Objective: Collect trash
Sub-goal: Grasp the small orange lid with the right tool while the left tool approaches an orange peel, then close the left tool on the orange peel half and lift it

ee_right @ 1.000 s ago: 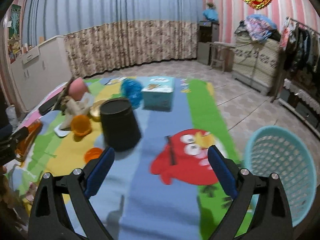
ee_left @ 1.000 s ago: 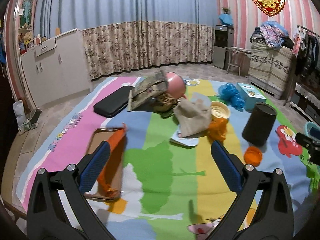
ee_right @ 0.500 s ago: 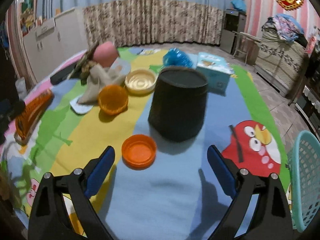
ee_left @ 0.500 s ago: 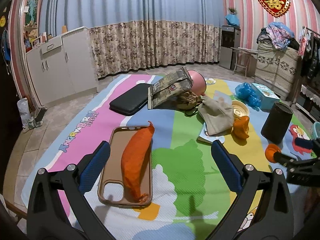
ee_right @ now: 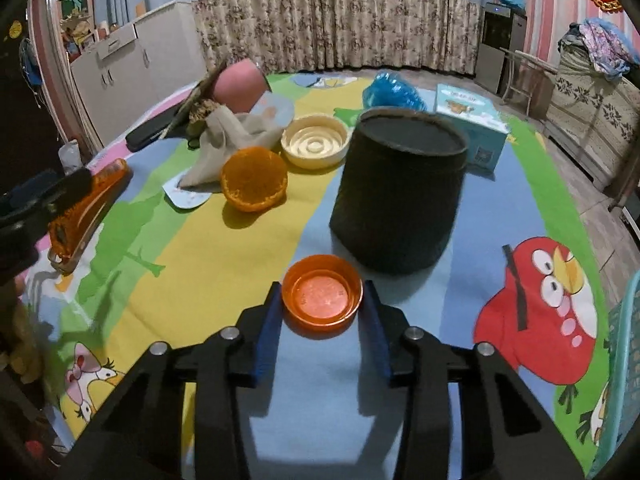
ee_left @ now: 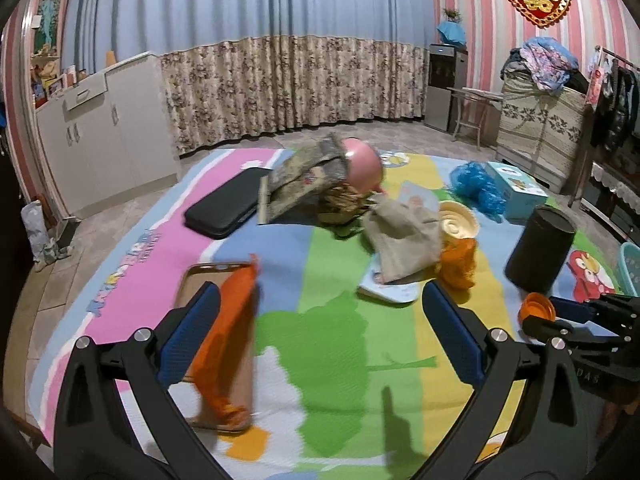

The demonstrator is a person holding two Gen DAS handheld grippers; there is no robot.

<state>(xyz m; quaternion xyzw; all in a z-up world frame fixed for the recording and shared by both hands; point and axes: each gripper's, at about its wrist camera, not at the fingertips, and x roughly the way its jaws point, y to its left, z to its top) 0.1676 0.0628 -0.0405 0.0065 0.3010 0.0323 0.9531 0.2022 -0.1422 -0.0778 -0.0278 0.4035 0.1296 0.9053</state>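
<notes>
My right gripper (ee_right: pixel 322 312) is closed on an orange plastic lid (ee_right: pixel 322 295) lying on the play mat, one finger on each side of it; it also shows in the left wrist view (ee_left: pixel 537 311). My left gripper (ee_left: pixel 320 340) is open and empty above the mat. An orange wrapper (ee_left: pixel 224 344) lies on a phone case (ee_left: pixel 200 276) under its left finger. An orange cup (ee_right: pixel 254 179) and a cream lid (ee_right: pixel 315 145) lie beyond.
A black cylinder bin (ee_right: pixel 398 192) stands just behind the lid. A teal basket (ee_right: pixel 624 380) is at the right edge. A tissue box (ee_right: pixel 472 128), blue bag (ee_right: pixel 394 92), beige cloth (ee_right: pixel 228 140), pink ball (ee_right: pixel 240 84) and black case (ee_left: pixel 224 208) lie on the mat.
My right gripper moved forward and down to the orange lid and closed on it. The left gripper shifted slightly, staying open.
</notes>
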